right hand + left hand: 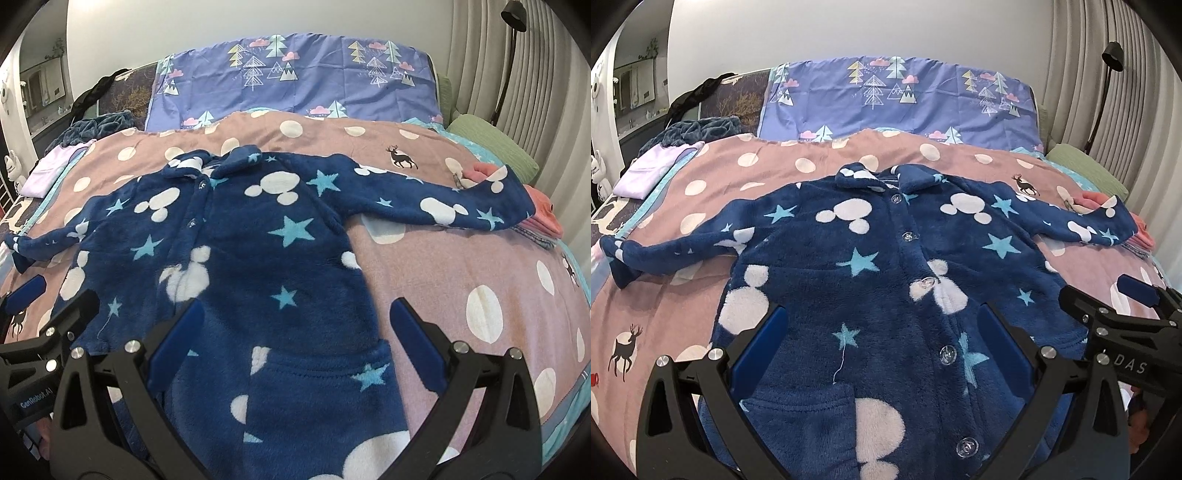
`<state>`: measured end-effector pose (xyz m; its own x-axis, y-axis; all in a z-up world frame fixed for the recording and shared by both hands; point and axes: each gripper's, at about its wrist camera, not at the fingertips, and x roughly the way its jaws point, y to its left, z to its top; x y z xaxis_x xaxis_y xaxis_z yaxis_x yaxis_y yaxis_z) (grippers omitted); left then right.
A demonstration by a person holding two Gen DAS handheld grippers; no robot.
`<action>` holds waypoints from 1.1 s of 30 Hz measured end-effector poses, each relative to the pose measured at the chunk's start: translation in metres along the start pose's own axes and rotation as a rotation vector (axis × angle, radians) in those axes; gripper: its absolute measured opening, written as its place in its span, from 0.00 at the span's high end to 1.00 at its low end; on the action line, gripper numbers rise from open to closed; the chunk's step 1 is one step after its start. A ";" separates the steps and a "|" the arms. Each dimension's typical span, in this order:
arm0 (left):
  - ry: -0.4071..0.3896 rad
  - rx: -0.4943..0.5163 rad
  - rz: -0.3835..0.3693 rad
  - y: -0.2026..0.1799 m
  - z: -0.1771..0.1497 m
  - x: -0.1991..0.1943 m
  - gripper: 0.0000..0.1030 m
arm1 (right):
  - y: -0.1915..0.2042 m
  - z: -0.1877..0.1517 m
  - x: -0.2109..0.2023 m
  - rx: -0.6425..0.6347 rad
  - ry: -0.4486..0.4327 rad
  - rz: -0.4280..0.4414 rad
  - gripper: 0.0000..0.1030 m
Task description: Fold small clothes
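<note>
You had the fleece top laid flat, front up, on the bed's dotted pink cover, buttons done up and both sleeves stretched out to the sides. Your left gripper hung above its lower front with the jaws spread wide, one blue pad over the left half and the other beside the button line, holding nothing. Your right gripper hovered the same way, jaws spread and empty, over the top's right hem where a pocket edge showed; its right pad sat over bare cover just beside the hem. The right sleeve's cuff rested on a pink folded pile at the bed's edge. A lilac garment lay well apart at the far left corner.
</note>
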<state>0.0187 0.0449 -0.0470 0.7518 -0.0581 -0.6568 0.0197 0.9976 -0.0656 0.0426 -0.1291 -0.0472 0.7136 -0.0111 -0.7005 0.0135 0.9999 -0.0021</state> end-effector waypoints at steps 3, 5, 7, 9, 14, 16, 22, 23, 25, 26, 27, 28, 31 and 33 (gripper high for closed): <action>0.005 -0.004 -0.002 0.000 0.000 0.002 0.01 | 0.000 0.000 0.002 0.001 0.006 0.000 0.02; 0.003 -0.005 -0.005 0.001 0.000 0.002 0.01 | -0.001 0.000 0.004 0.002 0.007 0.002 0.02; 0.004 -0.007 -0.006 0.001 0.000 0.003 0.01 | -0.001 0.000 0.004 0.001 0.003 -0.001 0.02; 0.006 -0.009 -0.005 0.001 0.000 0.004 0.01 | -0.001 0.000 0.004 0.000 0.001 -0.003 0.02; 0.006 -0.008 -0.005 0.001 0.000 0.004 0.01 | -0.001 0.000 0.005 0.001 0.005 -0.001 0.02; 0.005 -0.008 -0.005 0.001 0.000 0.004 0.01 | -0.001 0.000 0.005 0.001 0.004 0.000 0.02; 0.006 -0.015 -0.003 0.003 0.000 0.006 0.01 | 0.000 0.001 0.007 -0.007 -0.005 0.004 0.02; 0.006 -0.018 -0.003 0.004 0.001 0.006 0.01 | 0.000 0.001 0.007 -0.009 -0.007 0.004 0.02; 0.007 -0.025 -0.001 0.008 0.001 0.007 0.01 | 0.000 0.001 0.008 -0.009 -0.009 0.005 0.02; 0.008 -0.029 -0.001 0.009 0.002 0.008 0.01 | 0.000 0.001 0.009 -0.010 -0.009 0.006 0.02; 0.009 -0.035 0.000 0.012 0.002 0.009 0.01 | 0.000 0.002 0.010 -0.008 -0.007 0.005 0.02; 0.012 -0.041 0.000 0.014 0.002 0.009 0.01 | 0.000 0.001 0.010 -0.006 -0.006 0.003 0.02; 0.016 -0.077 -0.011 0.026 0.007 0.008 0.01 | 0.000 0.001 0.013 -0.006 -0.002 0.000 0.02; 0.005 -0.116 -0.013 0.039 0.012 0.006 0.01 | -0.001 0.001 0.015 -0.008 0.004 -0.008 0.02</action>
<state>0.0317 0.0844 -0.0446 0.7484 -0.0714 -0.6593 -0.0470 0.9860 -0.1600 0.0540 -0.1300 -0.0574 0.7108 -0.0190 -0.7031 0.0136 0.9998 -0.0133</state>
